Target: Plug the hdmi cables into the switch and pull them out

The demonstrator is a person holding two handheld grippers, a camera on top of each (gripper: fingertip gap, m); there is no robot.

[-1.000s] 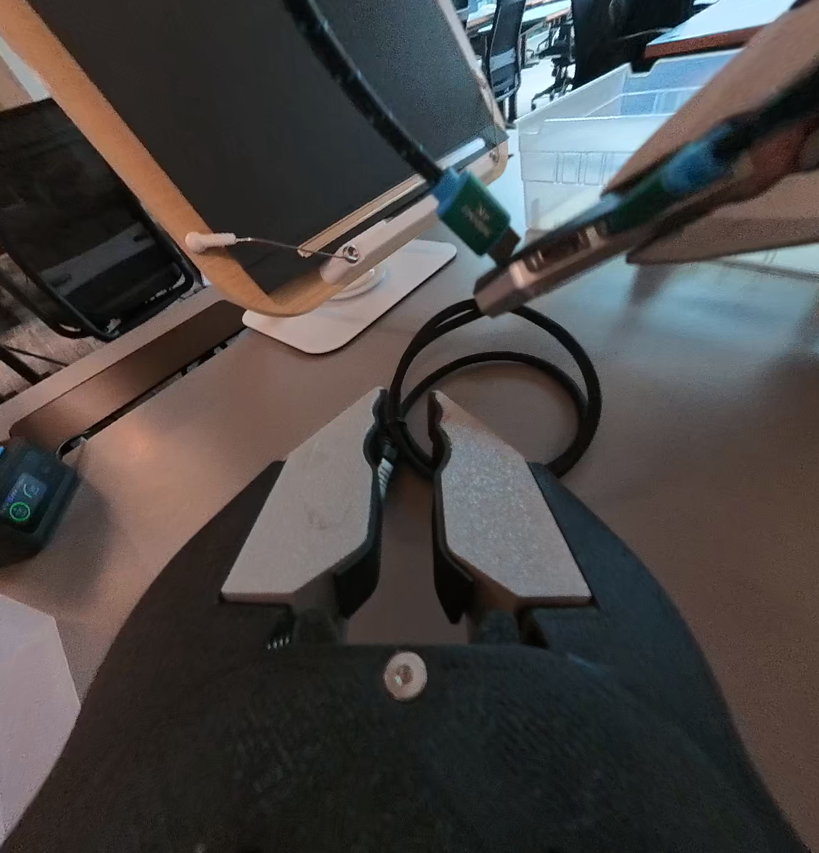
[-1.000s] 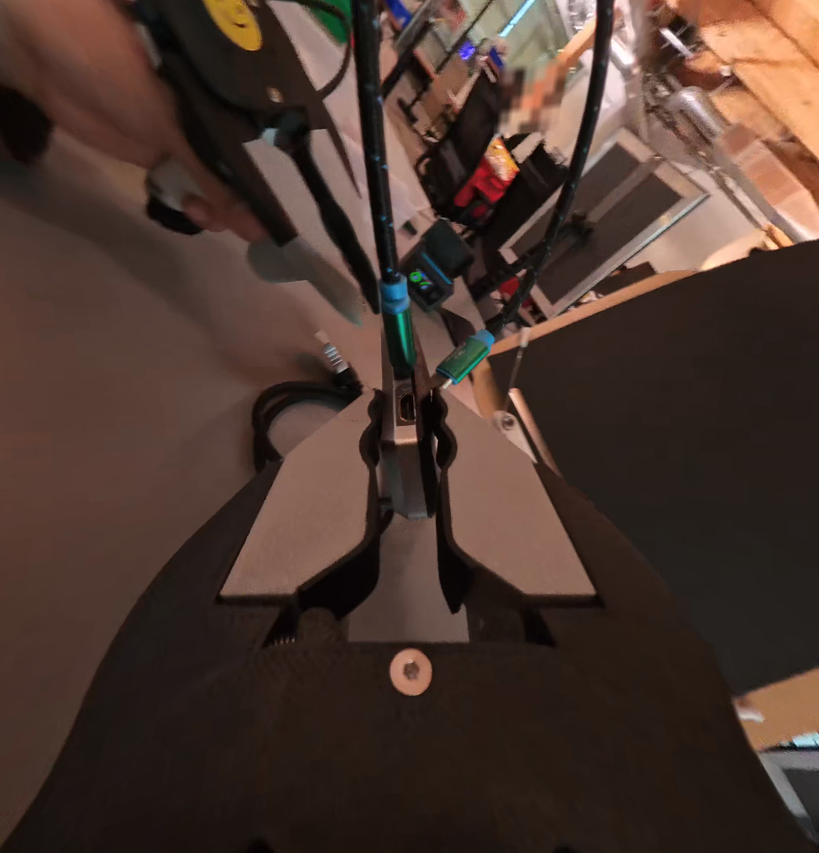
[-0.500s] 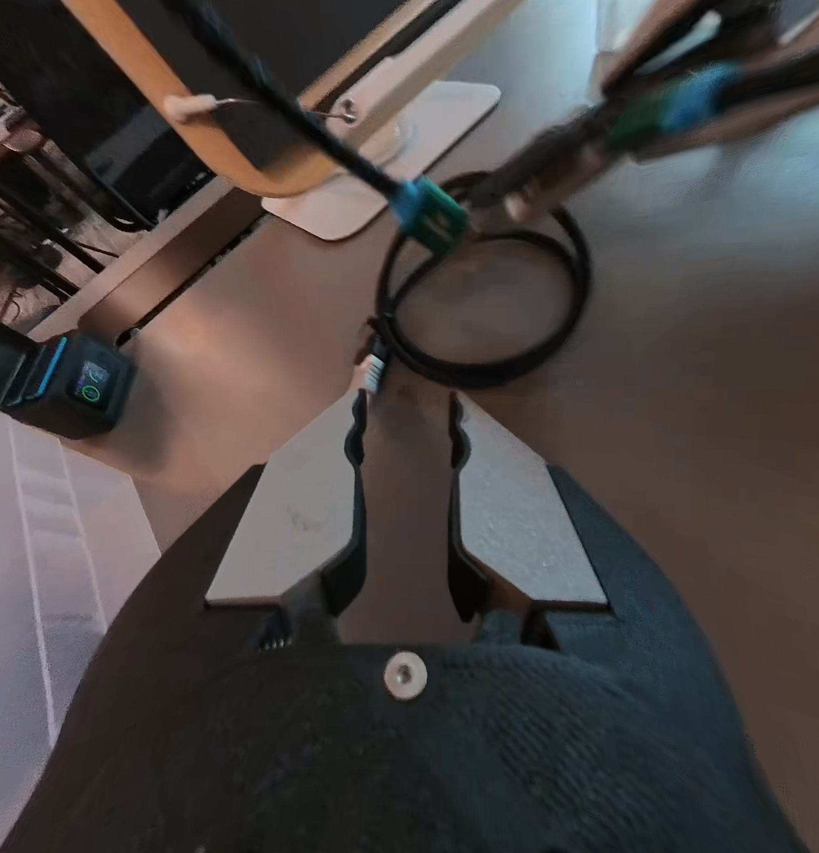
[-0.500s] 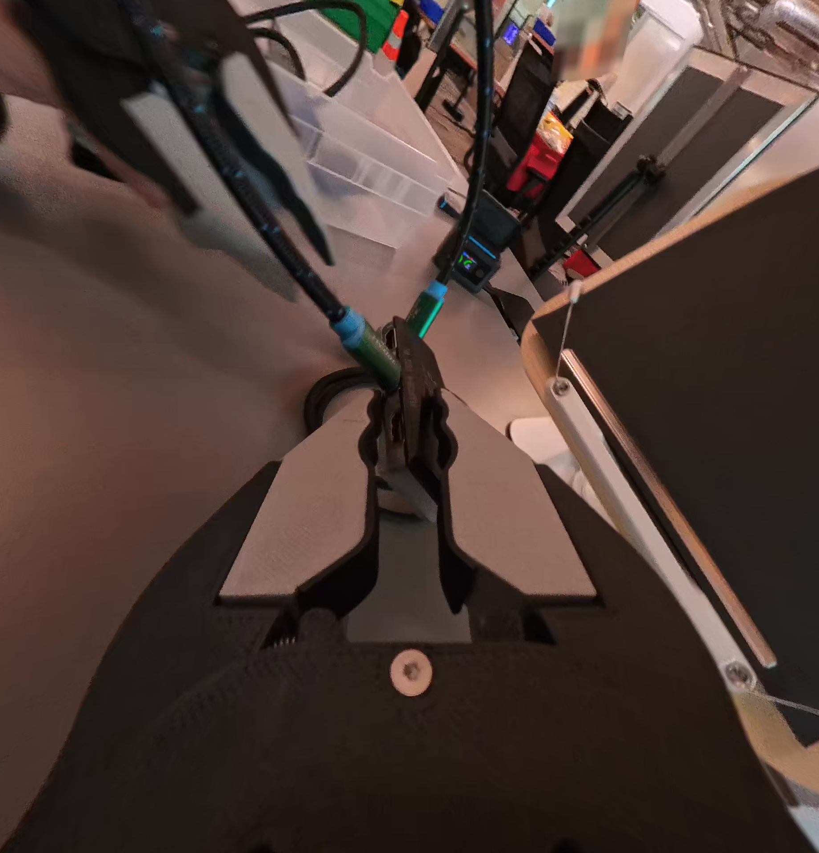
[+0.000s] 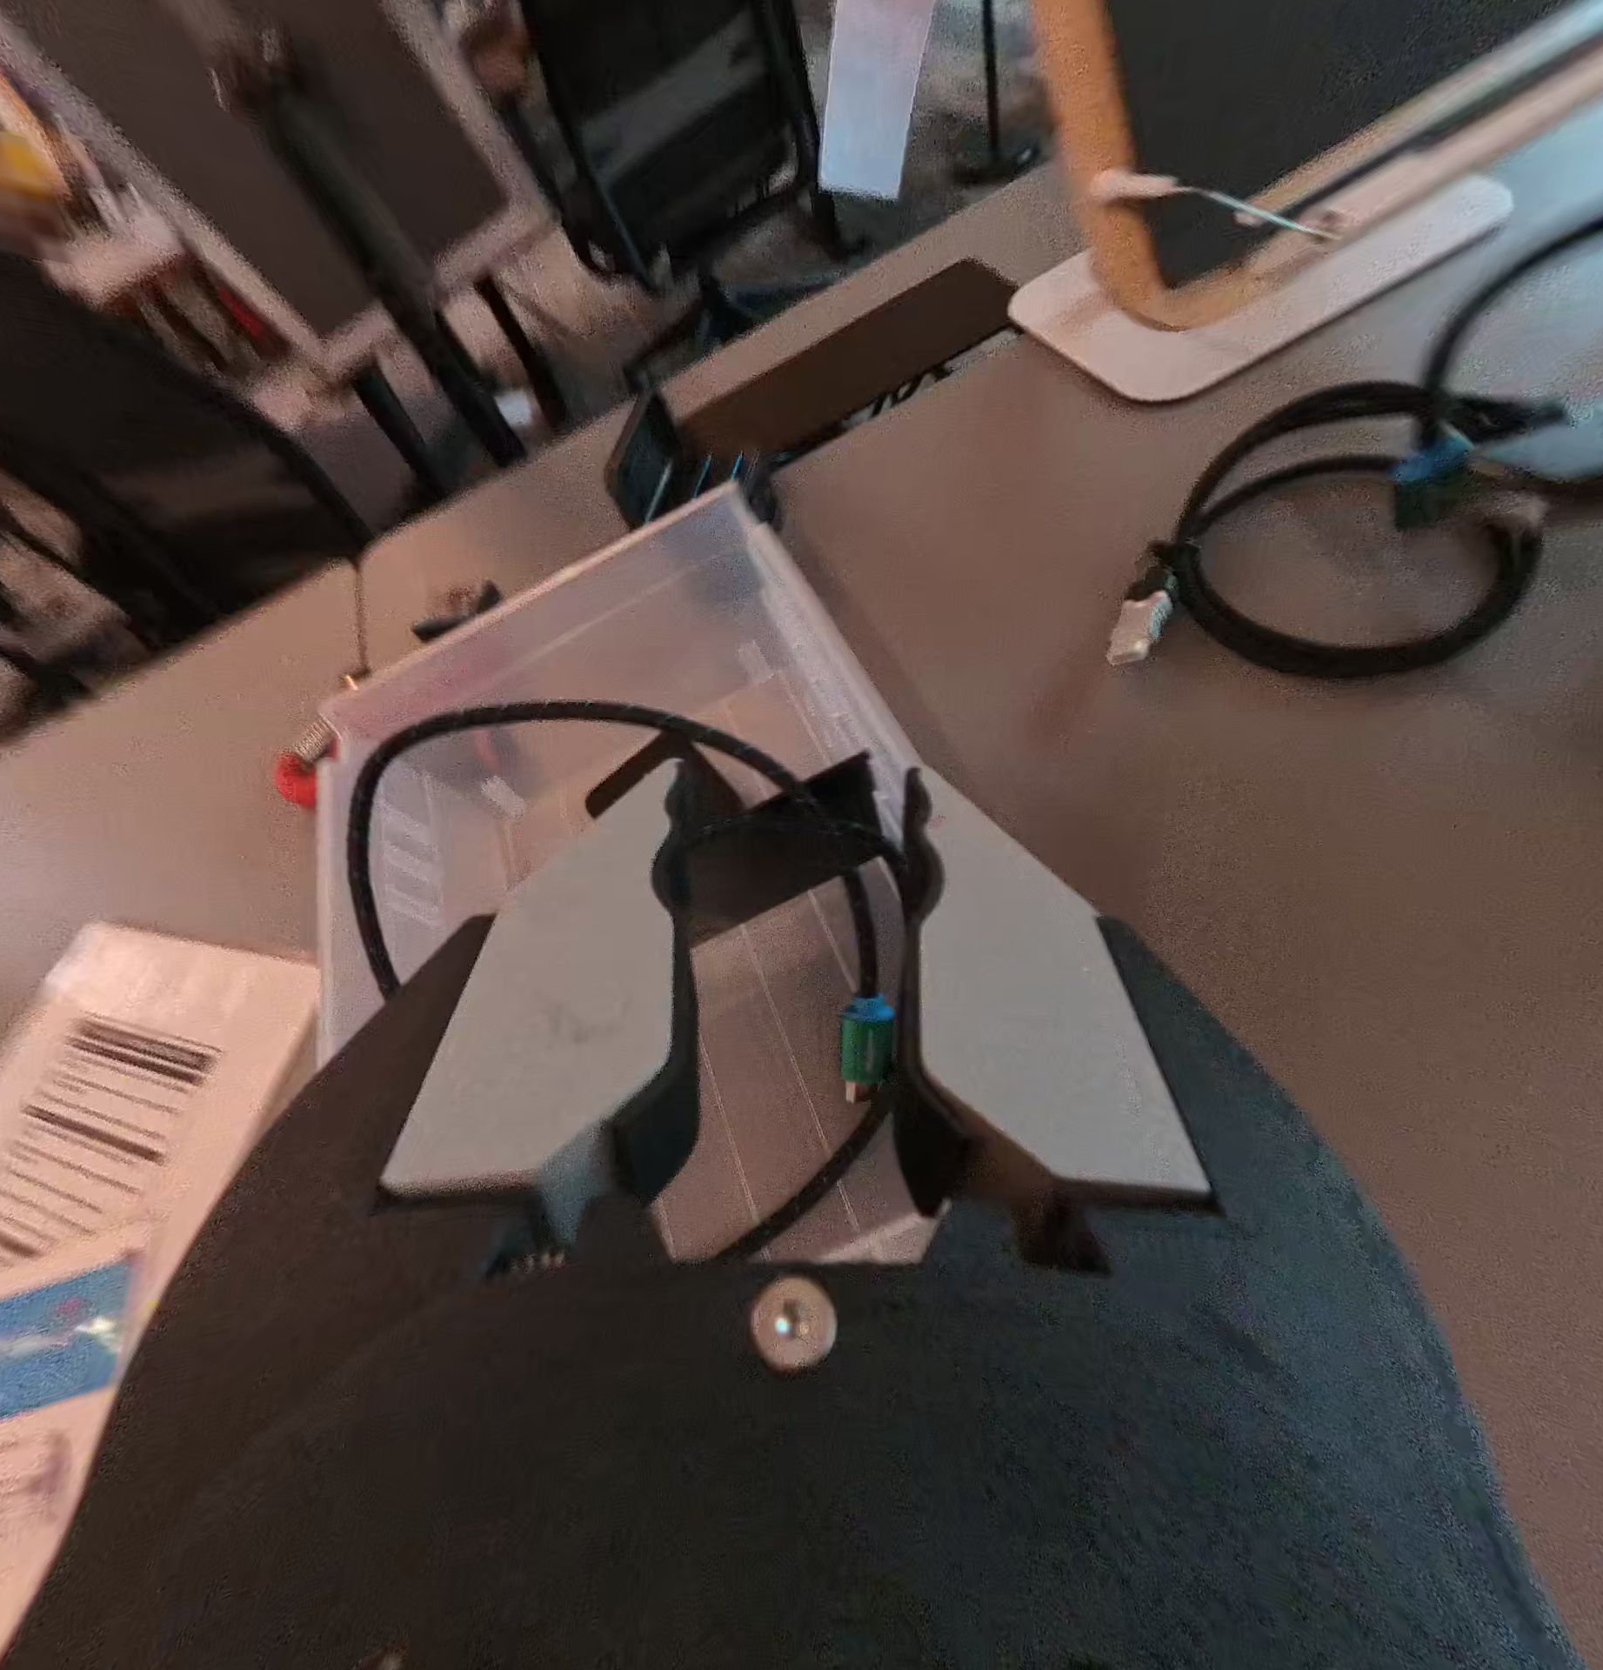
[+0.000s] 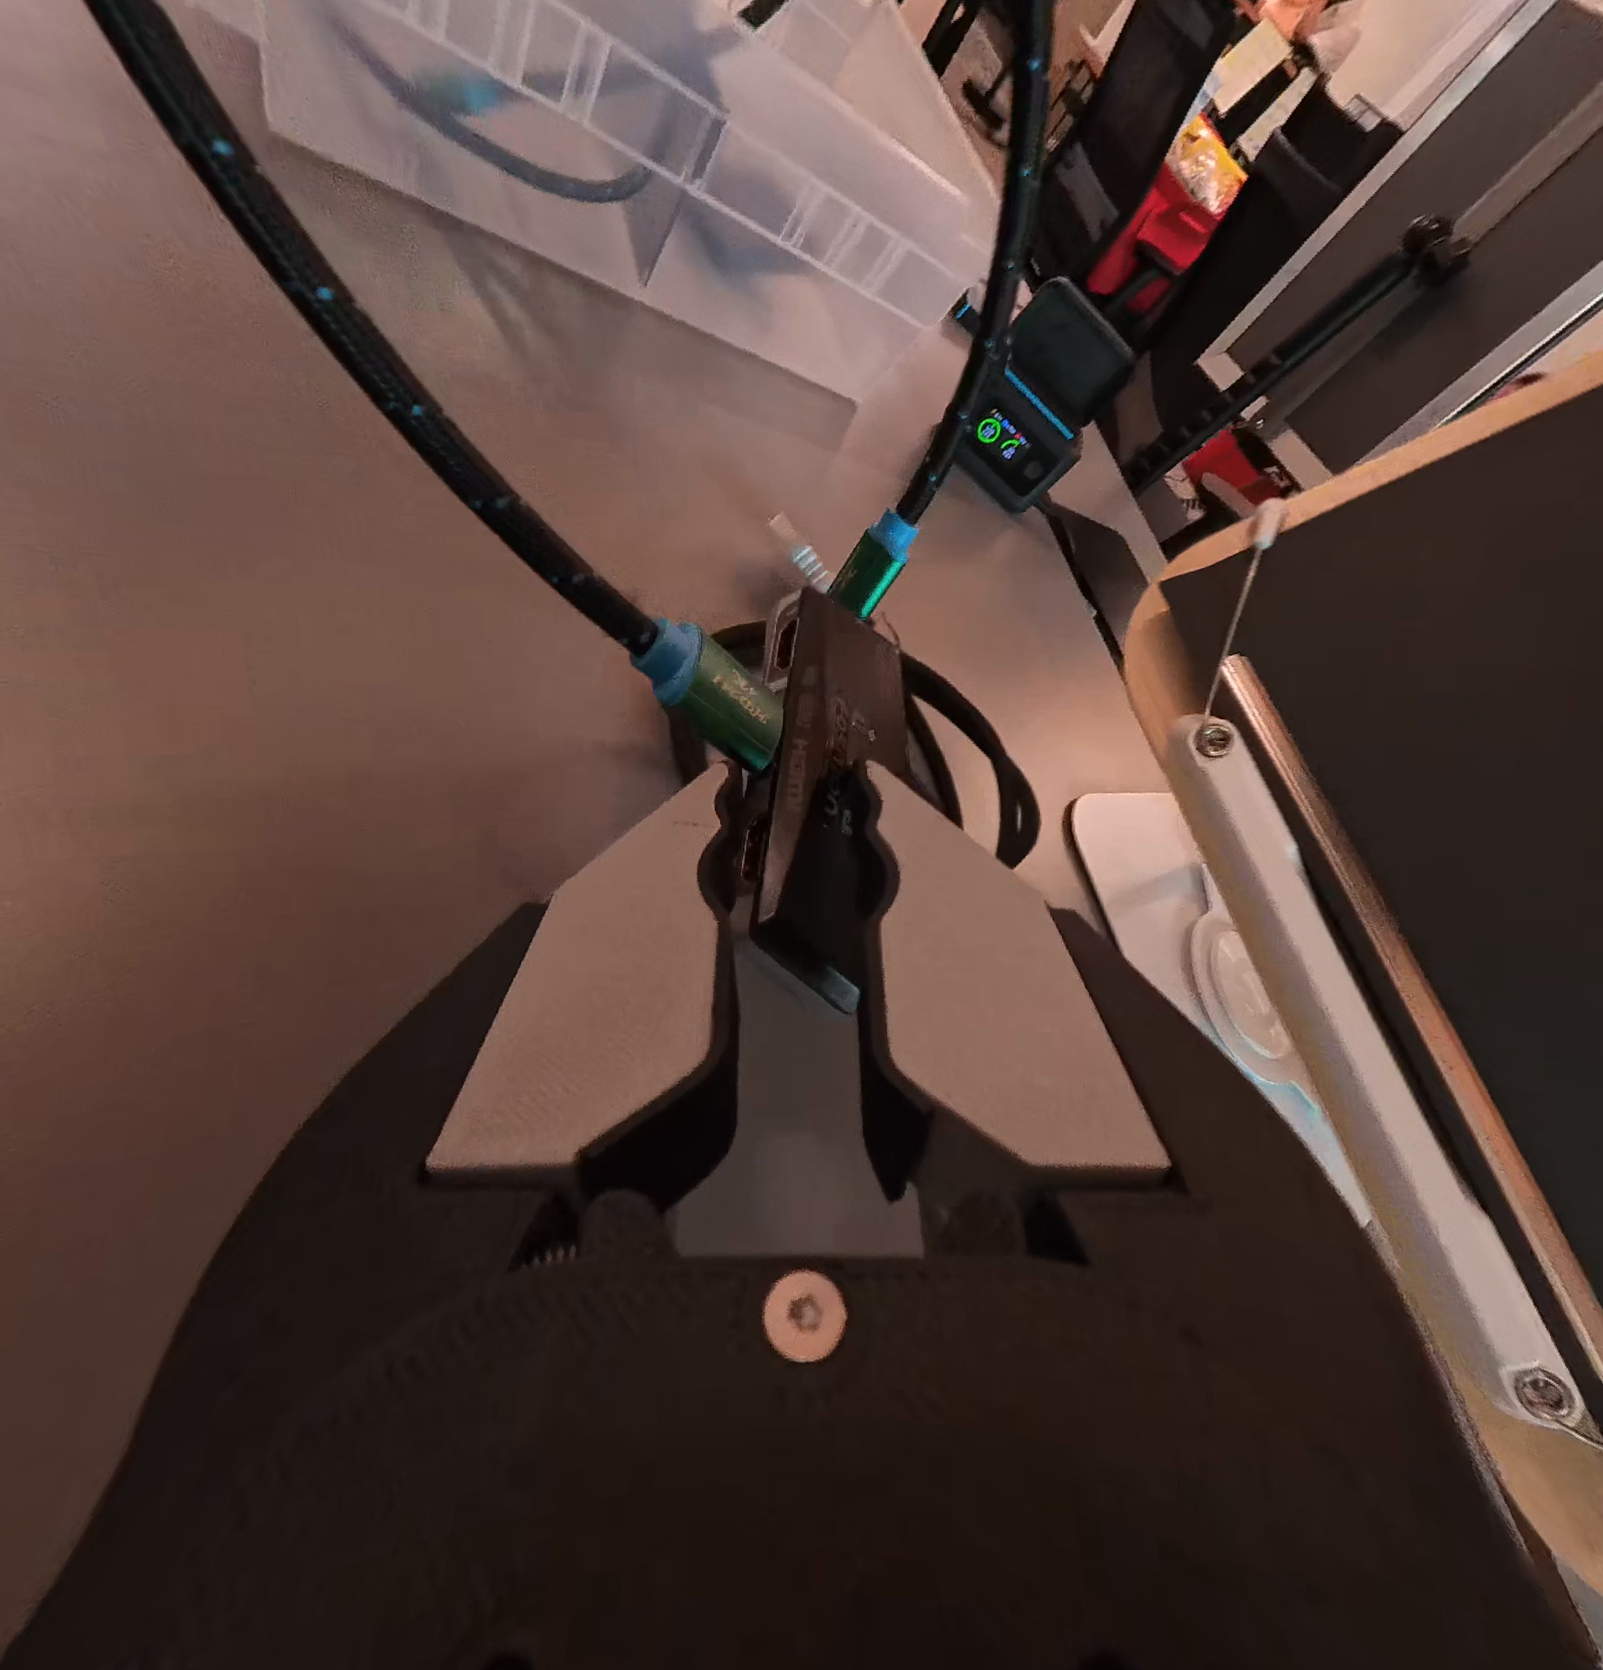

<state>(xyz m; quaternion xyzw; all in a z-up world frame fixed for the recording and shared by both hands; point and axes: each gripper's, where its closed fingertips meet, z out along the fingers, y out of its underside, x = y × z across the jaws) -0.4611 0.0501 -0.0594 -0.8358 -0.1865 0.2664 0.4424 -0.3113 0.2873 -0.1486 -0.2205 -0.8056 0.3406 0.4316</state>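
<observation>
My right gripper (image 6: 793, 795) is shut on the dark flat HDMI switch (image 6: 834, 723), held just above a coiled black cable (image 6: 969, 750). One green plug with a blue collar (image 6: 725, 705) sits in the switch's left side. A second green plug (image 6: 870, 569) meets its far end. One side port (image 6: 752, 849) is empty. My left gripper (image 5: 793, 813) is open above a clear plastic bin (image 5: 617, 614). In the bin lies another braided HDMI cable with a green plug (image 5: 865, 1048). The switch (image 5: 1584, 443) shows far right in the left wrist view.
The coiled cable (image 5: 1349, 560) with a pale plug (image 5: 1141, 614) lies on the grey table. A monitor's white base (image 5: 1231, 307) stands behind it. A white barcoded box (image 5: 102, 1084) is beside the bin. A small black device with a lit screen (image 6: 1023, 425) stands near the table's edge.
My left gripper has swung left from the coiled cable to over the clear bin and opened wider. My right gripper has tilted and lowered the switch toward the coiled cable.
</observation>
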